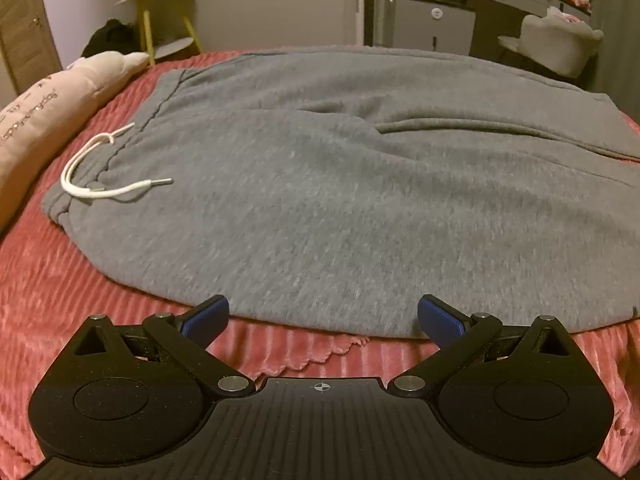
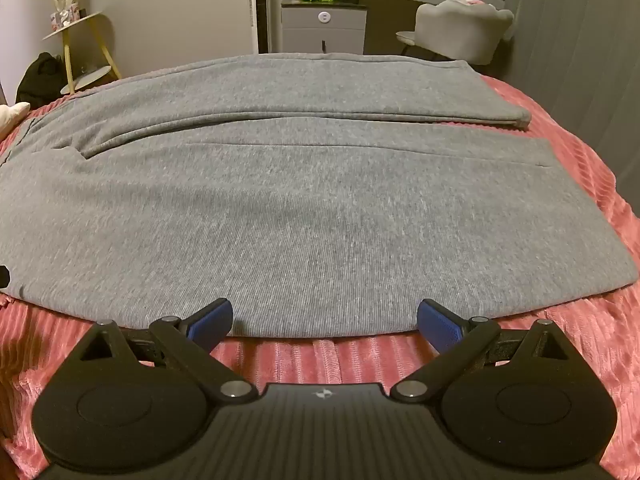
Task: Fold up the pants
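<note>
Grey sweatpants [image 1: 320, 184] lie flat on a pink ribbed bedspread [image 1: 60, 288], waistband to the left with a white drawstring [image 1: 100, 176]. The two legs run to the right, side by side, in the right wrist view [image 2: 320, 208]. My left gripper [image 1: 323, 318] is open and empty, its blue pads at the near edge of the pants close to the waist end. My right gripper [image 2: 325, 320] is open and empty at the near edge of the nearer leg.
A pink pillow [image 1: 48, 112] lies at the left of the bed. Behind the bed stand a yellow side table [image 1: 164, 20], a grey cabinet [image 2: 324, 28] and a pale armchair [image 2: 460, 28]. The bedspread [image 2: 592, 320] drops off at the right.
</note>
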### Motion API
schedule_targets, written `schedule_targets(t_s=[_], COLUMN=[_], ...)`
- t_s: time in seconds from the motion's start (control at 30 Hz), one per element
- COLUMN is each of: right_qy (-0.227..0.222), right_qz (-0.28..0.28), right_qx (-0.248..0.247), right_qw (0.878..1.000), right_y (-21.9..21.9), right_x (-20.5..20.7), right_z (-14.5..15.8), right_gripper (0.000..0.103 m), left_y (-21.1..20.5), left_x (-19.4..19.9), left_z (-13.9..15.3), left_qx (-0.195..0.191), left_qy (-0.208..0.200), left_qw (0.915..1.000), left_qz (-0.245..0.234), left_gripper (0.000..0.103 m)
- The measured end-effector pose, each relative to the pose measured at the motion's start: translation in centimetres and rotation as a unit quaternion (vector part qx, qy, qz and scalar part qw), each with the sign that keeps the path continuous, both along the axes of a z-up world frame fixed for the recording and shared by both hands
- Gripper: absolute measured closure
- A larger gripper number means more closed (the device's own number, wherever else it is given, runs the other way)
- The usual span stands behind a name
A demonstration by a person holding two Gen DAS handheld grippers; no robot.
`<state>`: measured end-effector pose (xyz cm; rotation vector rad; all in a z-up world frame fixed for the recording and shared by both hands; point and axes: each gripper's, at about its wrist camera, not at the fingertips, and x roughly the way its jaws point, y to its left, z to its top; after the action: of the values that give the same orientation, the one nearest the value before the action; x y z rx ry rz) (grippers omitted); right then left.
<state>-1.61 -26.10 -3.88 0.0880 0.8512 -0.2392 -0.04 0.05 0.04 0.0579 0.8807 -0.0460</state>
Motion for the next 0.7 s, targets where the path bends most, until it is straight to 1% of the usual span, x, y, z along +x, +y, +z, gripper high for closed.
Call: schedule_targets(t_s=[0.7], right_qy=[0.002], right_qz=[-0.002], right_qx=[-0.001], right_qw=[1.0], right_y=[-0.15], right_x=[0.03], right_z=[-0.1], right_gripper=[0.004], left_y=[-0.06], left_x=[0.0], left_z=[-0.46], left_qx=[0.006], left_qy=[0.01], left_qw=[0.9999], left_qz=[0.001], left_gripper=[0.0])
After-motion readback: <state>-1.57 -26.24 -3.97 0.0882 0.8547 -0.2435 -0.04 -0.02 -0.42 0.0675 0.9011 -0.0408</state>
